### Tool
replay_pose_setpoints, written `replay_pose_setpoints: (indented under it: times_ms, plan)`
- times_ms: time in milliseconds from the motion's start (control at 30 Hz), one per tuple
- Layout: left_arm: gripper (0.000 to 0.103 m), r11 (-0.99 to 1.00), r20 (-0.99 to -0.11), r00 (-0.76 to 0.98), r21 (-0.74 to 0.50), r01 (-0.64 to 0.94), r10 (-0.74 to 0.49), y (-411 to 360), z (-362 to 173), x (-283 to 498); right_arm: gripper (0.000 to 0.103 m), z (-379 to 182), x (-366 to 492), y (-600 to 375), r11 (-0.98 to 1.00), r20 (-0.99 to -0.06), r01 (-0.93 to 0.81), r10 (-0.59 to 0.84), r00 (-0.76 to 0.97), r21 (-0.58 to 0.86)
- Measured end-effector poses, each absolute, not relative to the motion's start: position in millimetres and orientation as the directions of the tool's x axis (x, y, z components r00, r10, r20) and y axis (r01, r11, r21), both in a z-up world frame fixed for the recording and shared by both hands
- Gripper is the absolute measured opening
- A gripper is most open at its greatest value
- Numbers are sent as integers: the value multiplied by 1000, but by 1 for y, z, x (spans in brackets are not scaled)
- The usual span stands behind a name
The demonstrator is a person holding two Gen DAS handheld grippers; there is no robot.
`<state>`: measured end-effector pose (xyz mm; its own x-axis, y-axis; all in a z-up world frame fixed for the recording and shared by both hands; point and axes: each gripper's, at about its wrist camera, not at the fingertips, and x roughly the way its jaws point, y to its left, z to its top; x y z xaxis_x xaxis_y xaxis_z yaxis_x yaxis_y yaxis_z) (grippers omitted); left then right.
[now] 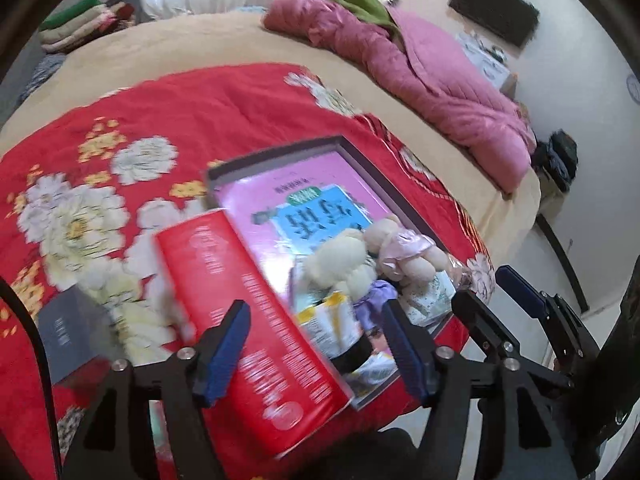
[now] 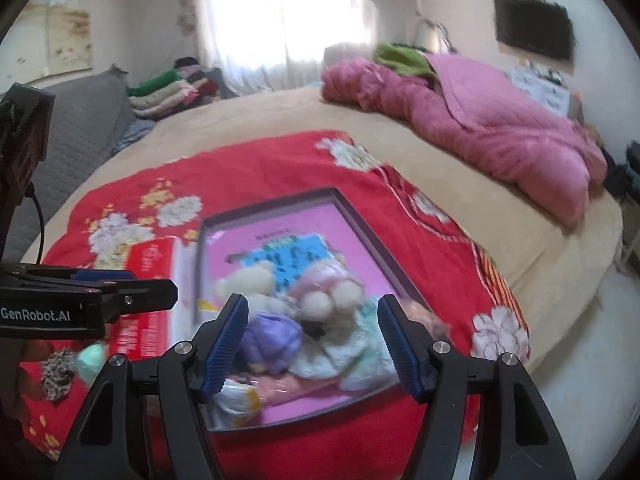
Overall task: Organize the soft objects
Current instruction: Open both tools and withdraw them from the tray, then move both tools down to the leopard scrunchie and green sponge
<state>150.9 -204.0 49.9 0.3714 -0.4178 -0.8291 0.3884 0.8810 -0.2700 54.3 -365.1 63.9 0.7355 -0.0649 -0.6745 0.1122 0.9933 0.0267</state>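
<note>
A shallow dark-rimmed box (image 1: 362, 156) (image 2: 360, 216) lined with a pink book lies on the red floral quilt (image 1: 160, 112) (image 2: 260, 168). In it sit a cream plush bear (image 1: 340, 258) (image 2: 248, 284), a second bear in a pink dress (image 1: 404, 248) (image 2: 328, 284), a purple soft item (image 1: 374, 300) (image 2: 272, 336) and pale folded cloths (image 2: 360, 352). My left gripper (image 1: 320, 354) is open and empty above the box's near end and a red book (image 1: 248, 320). My right gripper (image 2: 312, 344) is open and empty just above the purple item and the bears. The left gripper's fingers (image 2: 104, 276) show at left in the right wrist view.
A pink quilted duvet (image 1: 420, 76) (image 2: 500, 132) and green cloth (image 2: 400, 58) lie at the bed's far right. Folded clothes (image 1: 80, 20) (image 2: 172, 88) are stacked far left. A leopard scrunchie (image 2: 58, 372) and a mint item (image 2: 90, 358) lie near left. A grey booklet (image 1: 72, 332) lies beside the red book.
</note>
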Motion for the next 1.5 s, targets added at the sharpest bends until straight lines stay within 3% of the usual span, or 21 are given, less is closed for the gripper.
replay_pose_setpoints:
  times_ms: [467, 833, 1167, 1500]
  plan:
    - [71, 958, -825, 488, -232, 168, -285, -46, 67, 104, 70, 85, 45, -227, 977, -666, -211, 148, 731, -15]
    - [73, 967, -868, 448, -253, -25, -216, 53, 17, 83, 74, 32, 47, -130, 914, -778, -401, 210, 591, -58]
    - [73, 954, -899, 366, -288, -84, -239, 70, -37, 87, 74, -18, 66, -98, 905, -846, -418, 159, 509, -81]
    - [73, 958, -935, 309, -234, -164, -176, 73, -74, 94, 74, -51, 92, -96, 920, -880, -381, 108, 462, -87]
